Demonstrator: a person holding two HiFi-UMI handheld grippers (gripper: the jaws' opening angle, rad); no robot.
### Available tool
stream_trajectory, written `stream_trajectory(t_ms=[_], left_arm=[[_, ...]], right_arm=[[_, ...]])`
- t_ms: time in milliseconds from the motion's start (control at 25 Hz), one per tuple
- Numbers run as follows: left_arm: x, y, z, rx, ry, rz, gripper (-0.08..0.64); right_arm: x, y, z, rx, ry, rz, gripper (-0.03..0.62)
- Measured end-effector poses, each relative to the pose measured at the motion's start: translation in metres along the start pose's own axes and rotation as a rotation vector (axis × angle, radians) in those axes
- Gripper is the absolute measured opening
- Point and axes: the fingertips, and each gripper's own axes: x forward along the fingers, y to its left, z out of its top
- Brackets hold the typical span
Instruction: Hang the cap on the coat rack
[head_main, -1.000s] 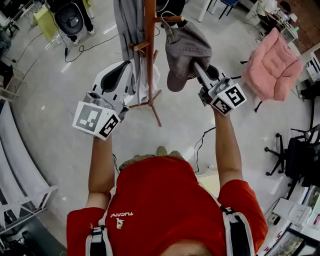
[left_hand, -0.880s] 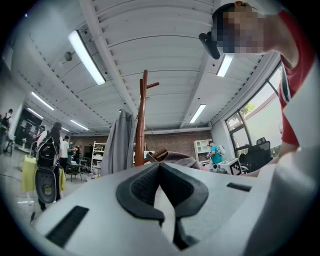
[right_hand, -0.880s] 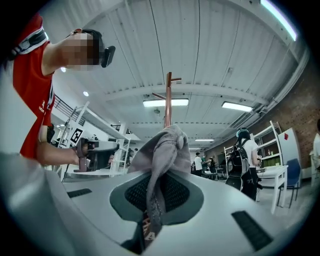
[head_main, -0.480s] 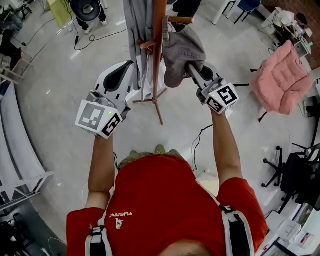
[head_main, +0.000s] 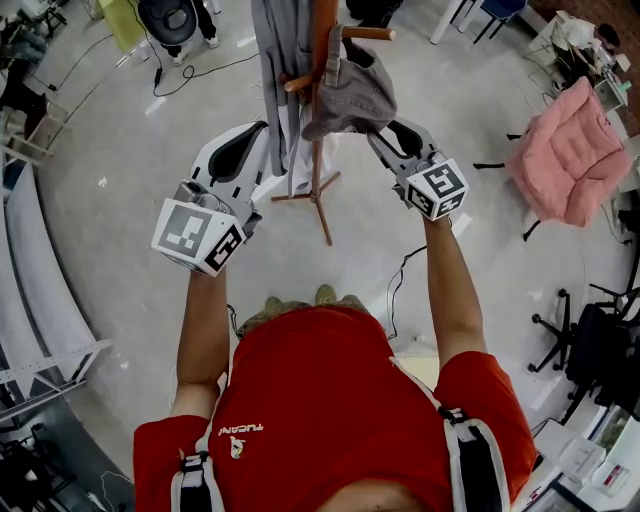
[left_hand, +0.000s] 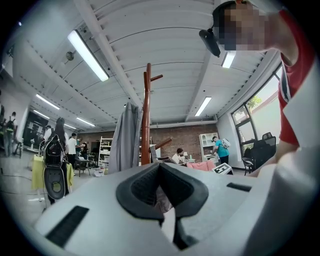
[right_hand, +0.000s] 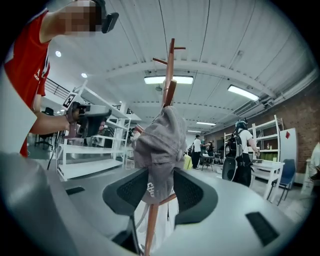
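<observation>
The grey cap (head_main: 350, 95) hangs by its back strap from an upper peg (head_main: 365, 33) of the wooden coat rack (head_main: 322, 130). My right gripper (head_main: 388, 138) is just below and right of it. Its jaws are opening, and the cap's brim (right_hand: 159, 150) hangs loose between the pads without being pressed. The rack's pole (right_hand: 170, 75) rises behind the cap. My left gripper (head_main: 250, 150) is held left of the pole, its pads meeting at the tips (left_hand: 160, 167), with nothing clearly held. The rack (left_hand: 145, 120) stands straight ahead of it.
A grey garment (head_main: 280, 60) hangs on the rack's left side, close to my left gripper. The rack's feet (head_main: 318, 205) spread on the floor. A pink cushioned chair (head_main: 575, 150) is at the right, black office chairs (head_main: 600, 330) lower right, and cables (head_main: 400, 280) lie on the floor.
My right gripper carried the cap up and left to the rack's peg, then its jaws spread off the brim; the cap now hangs on the peg. The left gripper stayed put.
</observation>
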Motion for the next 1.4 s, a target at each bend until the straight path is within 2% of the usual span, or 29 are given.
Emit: stream_trajectory(t_ms=[280,480,600,720,960,1400], left_arm=[[0.0,-0.005,-0.007,-0.01,0.017,-0.033,0.009],[0.001,-0.009,-0.011,-0.015,0.021,-0.072,0.009],[0.001,-0.015,-0.01,-0.015,0.019,-0.102,0.009],[0.002,-0.024,-0.008,-0.014,0.013,-0.136,0.008],[-0.007,-0.036,0.003,-0.011,-0.011,-0.188,0.008],[-0.017,-0.049,0.014,-0.013,-0.046,-0.215,0.008]], right_arm=[[-0.021,0.006,0.002,0.008,-0.011,-0.04,0.161],[-0.036,0.014,0.025,0.005,-0.065,-0.067,0.161],[-0.048,0.025,0.049,0.026,-0.132,-0.085,0.16],[-0.058,0.04,0.075,0.044,-0.199,-0.097,0.116],[-0.066,0.082,0.121,0.008,-0.286,-0.1,0.061],[-0.061,0.121,0.152,0.024,-0.331,-0.103,0.032]])
